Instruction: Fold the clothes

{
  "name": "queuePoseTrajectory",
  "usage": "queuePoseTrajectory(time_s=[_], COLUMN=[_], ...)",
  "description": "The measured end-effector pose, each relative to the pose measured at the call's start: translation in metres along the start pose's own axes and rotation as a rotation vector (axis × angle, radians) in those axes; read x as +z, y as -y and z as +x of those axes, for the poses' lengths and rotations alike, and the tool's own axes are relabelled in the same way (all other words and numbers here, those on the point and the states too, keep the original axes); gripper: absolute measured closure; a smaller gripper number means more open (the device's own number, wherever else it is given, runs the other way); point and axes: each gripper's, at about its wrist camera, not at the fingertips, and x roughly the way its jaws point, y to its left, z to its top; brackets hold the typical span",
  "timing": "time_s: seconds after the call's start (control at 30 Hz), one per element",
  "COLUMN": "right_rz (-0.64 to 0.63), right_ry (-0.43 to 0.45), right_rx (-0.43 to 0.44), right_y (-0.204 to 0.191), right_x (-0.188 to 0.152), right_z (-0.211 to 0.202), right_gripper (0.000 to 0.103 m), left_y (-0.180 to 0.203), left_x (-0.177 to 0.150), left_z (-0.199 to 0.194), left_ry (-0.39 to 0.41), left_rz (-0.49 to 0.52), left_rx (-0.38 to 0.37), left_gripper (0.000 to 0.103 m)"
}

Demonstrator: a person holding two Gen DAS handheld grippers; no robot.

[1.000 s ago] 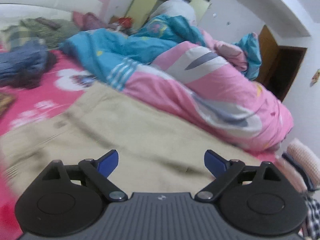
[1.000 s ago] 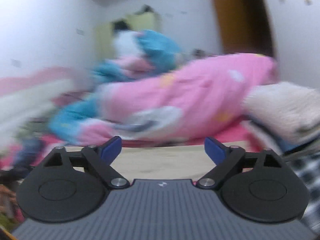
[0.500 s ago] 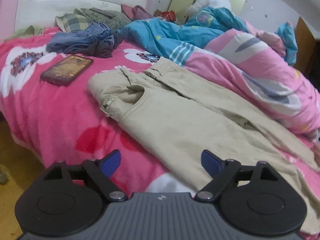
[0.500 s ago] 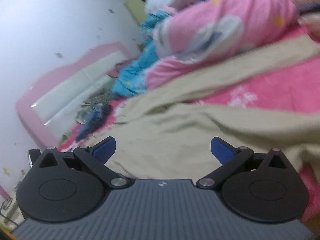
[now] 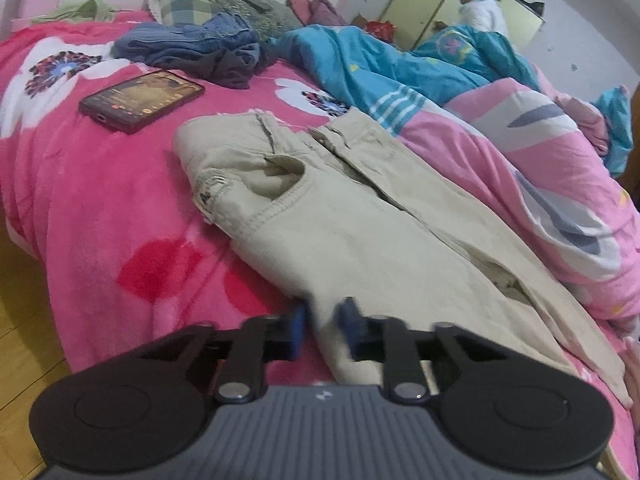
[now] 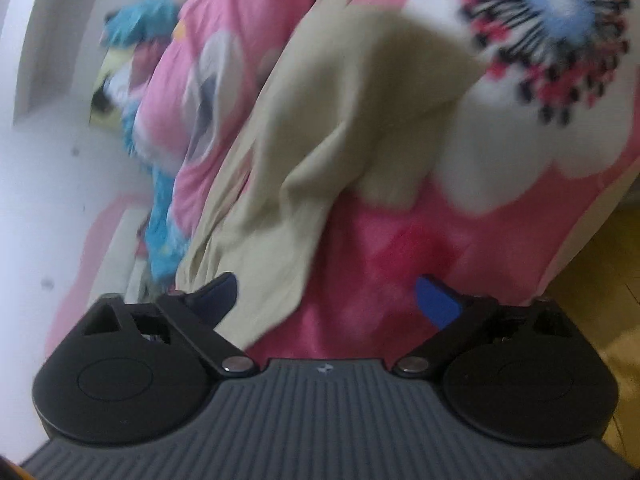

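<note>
Left wrist view, from left to right: a pink flowered blanket (image 5: 100,200) covers the bed, and a dark phone (image 5: 142,100) lies flat on it near the far left. Behind the phone sits a heap of blue and dark clothes (image 5: 192,46), with a checked cloth (image 5: 180,2) further back against the white headboard. In the middle, beige trousers (image 5: 360,232) lie spread on the blanket, waistband toward the phone side, a pocket opening facing up, the legs running off toward the lower right. The left gripper (image 5: 322,328) is at the near edge of one trouser leg, its blue fingertips (image 5: 298,322) drawn close together with a narrow strip of beige cloth between them; motion blur hides whether they pinch it firmly. To the right of the trousers a blue quilt (image 5: 380,64) and a pink quilt (image 5: 552,168) are bunched up, the pink one touching the trousers' far edge. A person in white (image 5: 480,12) stands by a yellow-green wardrobe at the back.

Right wrist view, blurred and tilted: the pink quilt (image 6: 200,92) is at left, the trousers (image 6: 320,140) lie crumpled in the middle, and the blanket's big flower (image 6: 548,28) is at right. The right gripper (image 6: 326,300) has its fingers spread wide, holding nothing; its left finger is over the trouser edge, its right over bare blanket.
</note>
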Motion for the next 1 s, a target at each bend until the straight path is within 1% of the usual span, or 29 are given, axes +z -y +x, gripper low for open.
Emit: queuePoseTrajectory(time_s=[0.03,0.1,0.13,0.17,0.2,0.27,0.3,0.33,0.4,0.5,0.57,0.73,0.77,0.8,0.83,0.9,0.93,1.0], right_rz=[0.004,0.009,0.011,0.005,-0.01,-0.044,-0.051,-0.04,-0.045,-0.076,-0.081,-0.026,-0.043,-0.074,-0.116,-0.229,-0.294,-0.44], right_ry=[0.016,0.048,0.06,0.064,0.067,0.072,0.072,0.065,0.049,0.014,-0.016,-0.114,-0.143,-0.177,-0.205,-0.244,-0.26,-0.283], right_rx=[0.0,-0.002,-0.005,-0.018,-0.039,-0.087,-0.095,-0.079,-0.06,-0.053,-0.057,-0.141,-0.17,-0.201,-0.221,-0.23,-0.208,-0.083], right_y=[0.002,0.004,0.005,0.005,0.005,0.005,0.006,0.007,0.002,-0.011,-0.016,0.007,0.009,0.008,0.005,-0.009,-0.019,-0.047], right_x=[0.004,0.011,0.013,0.015,0.015,0.013,0.012,0.011,0.009,0.006,0.004,-0.001,-0.003,-0.004,-0.003,0.003,0.007,0.018], right_z=[0.0,0.0,0.0,0.002,0.005,0.005,0.002,-0.003,-0.016,-0.032,-0.037,-0.023,-0.021,-0.019,-0.02,-0.029,-0.035,-0.052], right_gripper=[0.028,0.037,0.043,0.053,0.06,0.091,0.092,0.095,0.096,0.096,0.096,0.096,0.095,0.094,0.091,0.089,0.089,0.083], left_y=[0.001,0.005,0.007,0.009,0.01,0.011,0.011,0.011,0.009,0.002,-0.005,-0.02,-0.022,-0.023,-0.023,-0.023,-0.024,-0.024], left_x=[0.001,0.003,0.005,0.006,0.008,0.012,0.016,0.019,0.027,0.037,0.038,0.03,0.028,0.026,0.025,0.023,0.023,0.023], left_z=[-0.001,-0.006,-0.009,-0.012,-0.014,-0.019,-0.023,-0.027,-0.036,-0.042,-0.038,-0.016,-0.012,-0.01,-0.009,-0.009,-0.009,-0.009], left_ry=[0.007,0.024,0.034,0.041,0.047,0.055,0.057,0.061,0.061,0.037,0.015,-0.047,-0.057,-0.063,-0.064,-0.065,-0.067,-0.068], left_rz=[0.0,0.005,0.011,0.012,0.008,0.0,-0.005,-0.009,-0.017,-0.041,-0.045,-0.059,-0.058,-0.05,-0.038,-0.022,-0.021,-0.021], left_rx=[0.0,0.005,0.007,0.007,0.004,-0.002,-0.006,-0.011,-0.028,-0.045,-0.038,-0.005,-0.002,0.0,-0.003,-0.012,-0.015,-0.022], left_gripper=[0.099,0.1,0.1,0.1,0.101,0.101,0.101,0.101,0.101,0.101,0.101,0.101,0.1,0.1,0.1,0.099,0.099,0.098])
